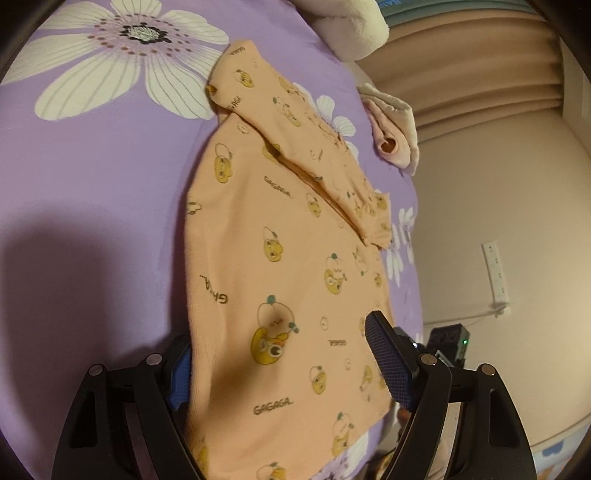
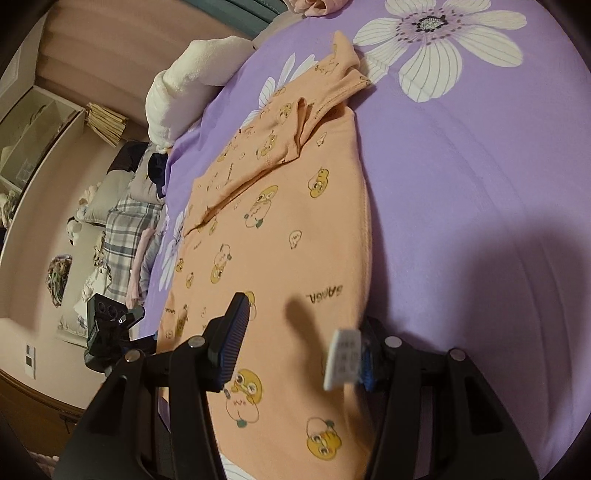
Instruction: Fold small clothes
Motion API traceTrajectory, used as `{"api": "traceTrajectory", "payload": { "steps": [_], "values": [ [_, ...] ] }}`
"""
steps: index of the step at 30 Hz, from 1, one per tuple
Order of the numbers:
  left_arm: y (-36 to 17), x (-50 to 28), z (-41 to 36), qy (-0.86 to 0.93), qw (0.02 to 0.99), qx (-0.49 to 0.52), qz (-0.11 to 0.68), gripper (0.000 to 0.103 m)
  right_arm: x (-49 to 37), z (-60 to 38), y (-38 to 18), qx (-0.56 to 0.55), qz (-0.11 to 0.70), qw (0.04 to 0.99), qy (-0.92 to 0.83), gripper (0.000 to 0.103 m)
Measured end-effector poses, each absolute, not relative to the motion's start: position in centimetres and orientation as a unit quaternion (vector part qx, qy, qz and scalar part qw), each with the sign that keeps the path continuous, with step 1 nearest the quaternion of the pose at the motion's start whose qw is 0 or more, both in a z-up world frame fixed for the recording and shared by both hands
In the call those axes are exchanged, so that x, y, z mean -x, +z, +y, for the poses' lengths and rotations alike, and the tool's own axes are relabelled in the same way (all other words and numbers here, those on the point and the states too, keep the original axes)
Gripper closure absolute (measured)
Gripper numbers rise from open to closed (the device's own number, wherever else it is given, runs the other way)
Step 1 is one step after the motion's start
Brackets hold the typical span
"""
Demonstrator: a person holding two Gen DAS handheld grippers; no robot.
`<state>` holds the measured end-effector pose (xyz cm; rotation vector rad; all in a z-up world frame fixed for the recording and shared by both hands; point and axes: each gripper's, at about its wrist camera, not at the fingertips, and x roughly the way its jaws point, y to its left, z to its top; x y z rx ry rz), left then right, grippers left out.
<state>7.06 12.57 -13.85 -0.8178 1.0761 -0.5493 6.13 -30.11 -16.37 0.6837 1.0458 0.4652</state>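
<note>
Left wrist view: peach knit top (image 1: 280, 266) with duck prints lies flat on a lilac floral sheet (image 1: 92, 184), long axis bottom centre to upper centre, sleeve folded across; left gripper (image 1: 284, 363) spread wide. Right wrist view: top (image 2: 288, 236) fills centre, white label (image 2: 343, 358) lower right; right gripper (image 2: 299, 347) half-spread, pinching nothing.

The little shirt (image 1: 280, 266) lies flat on the bed (image 1: 92, 184). One sleeve (image 1: 314, 147) is folded across its top. A towel (image 1: 351, 26) lies behind it.
</note>
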Motion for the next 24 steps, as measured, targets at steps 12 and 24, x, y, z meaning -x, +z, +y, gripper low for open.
{"api": "traceTrajectory", "payload": {
  "steps": [12,24],
  "values": [
    [-13.8,-1.6,12.3,-0.284,0.727,0.356,0.514,0.023,-1.6,-30.5,-16.4,-0.327,0.498,0.764,0.248,0.053],
    [-14.0,-2.9,10.9,-0.263,0.726,0.353,0.528,0.023,-1.4,-28.7,-16.3,-0.303,0.497,0.777,0.240,0.054]
  ]
}}
